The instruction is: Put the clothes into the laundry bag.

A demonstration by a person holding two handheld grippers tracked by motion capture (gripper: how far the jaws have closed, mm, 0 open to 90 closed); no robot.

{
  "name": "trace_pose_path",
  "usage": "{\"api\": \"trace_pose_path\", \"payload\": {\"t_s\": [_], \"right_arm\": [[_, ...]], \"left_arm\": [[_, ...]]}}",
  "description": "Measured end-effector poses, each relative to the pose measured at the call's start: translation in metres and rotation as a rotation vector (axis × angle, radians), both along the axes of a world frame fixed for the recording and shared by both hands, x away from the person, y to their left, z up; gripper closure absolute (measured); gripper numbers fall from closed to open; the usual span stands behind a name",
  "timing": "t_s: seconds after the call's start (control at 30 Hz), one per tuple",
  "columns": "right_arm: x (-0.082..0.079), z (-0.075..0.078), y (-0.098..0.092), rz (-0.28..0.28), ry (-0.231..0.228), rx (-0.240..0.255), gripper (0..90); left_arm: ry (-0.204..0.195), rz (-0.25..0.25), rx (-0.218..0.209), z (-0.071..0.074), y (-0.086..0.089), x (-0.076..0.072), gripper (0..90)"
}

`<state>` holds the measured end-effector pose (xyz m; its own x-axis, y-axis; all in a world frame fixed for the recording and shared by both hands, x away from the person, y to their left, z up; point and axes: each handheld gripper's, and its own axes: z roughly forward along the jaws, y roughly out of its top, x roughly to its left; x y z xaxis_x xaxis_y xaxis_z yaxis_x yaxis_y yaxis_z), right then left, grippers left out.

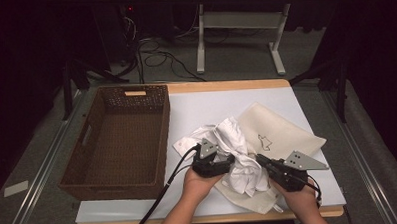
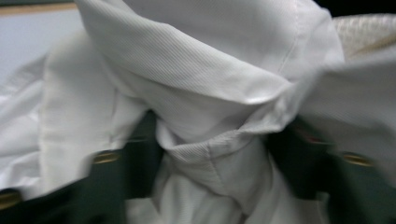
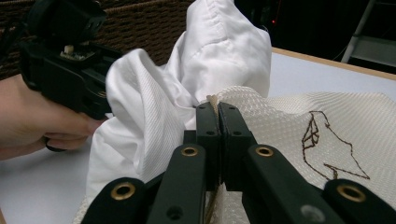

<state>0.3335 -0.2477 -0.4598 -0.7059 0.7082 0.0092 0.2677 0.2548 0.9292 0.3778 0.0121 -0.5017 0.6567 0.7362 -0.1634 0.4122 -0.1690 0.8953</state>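
My right gripper [image 3: 217,108] pinches the cream bag's [image 1: 282,131] edge, my left gripper [image 1: 228,163] clamps the white shirt [image 1: 238,160]; wicker basket [image 1: 160,138] sits empty at the table's left edge.

Both hands hold their grippers close together near the front edge of the table.

The left hand [image 1: 201,181] angles the left gripper [image 1: 223,161] toward the right, its jaws pressed around bunched white shirt fabric [image 2: 205,107]. The right hand [image 1: 302,198] points the right gripper [image 3: 217,109] up and to the left, jaws closed flat on the rim of the cream cloth bag [image 3: 299,121]. Forearms enter from the table's front edge.
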Motion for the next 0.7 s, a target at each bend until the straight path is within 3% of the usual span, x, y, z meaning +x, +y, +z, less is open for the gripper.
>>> {"api": "trace_pose_path", "payload": {"t_s": [0.13,0.17,0.27,0.4,0.57,0.7], "right_arm": [[0.0,0.0,0.0,0.001,0.001,-0.002,89.4],[0.0,0.0,0.0,-0.001,-0.001,0.001,89.4],[0.0,0.0,0.0,-0.003,-0.002,0.002,89.4],[0.0,0.0,0.0,-0.007,-0.004,0.002,89.4],[0.001,0.0,0.002,-0.011,-0.003,-0.001,89.4],[0.001,0.001,0.003,-0.015,-0.002,-0.006,89.4]], "left_arm": [[-0.021,-0.004,-0.001,0.002,0.001,-0.003,76.7],[-0.03,-0.007,-0.002,0.004,0.001,-0.005,81.1],[-0.052,-0.013,0.005,0.008,0.003,-0.013,83.5],[-0.099,-0.047,0.04,0.014,0.005,-0.037,83.4],[-0.122,-0.17,0.087,0.01,-0.01,-0.067,83.4],[-0.122,-0.241,0.124,0.001,-0.033,-0.074,83.5]]}}
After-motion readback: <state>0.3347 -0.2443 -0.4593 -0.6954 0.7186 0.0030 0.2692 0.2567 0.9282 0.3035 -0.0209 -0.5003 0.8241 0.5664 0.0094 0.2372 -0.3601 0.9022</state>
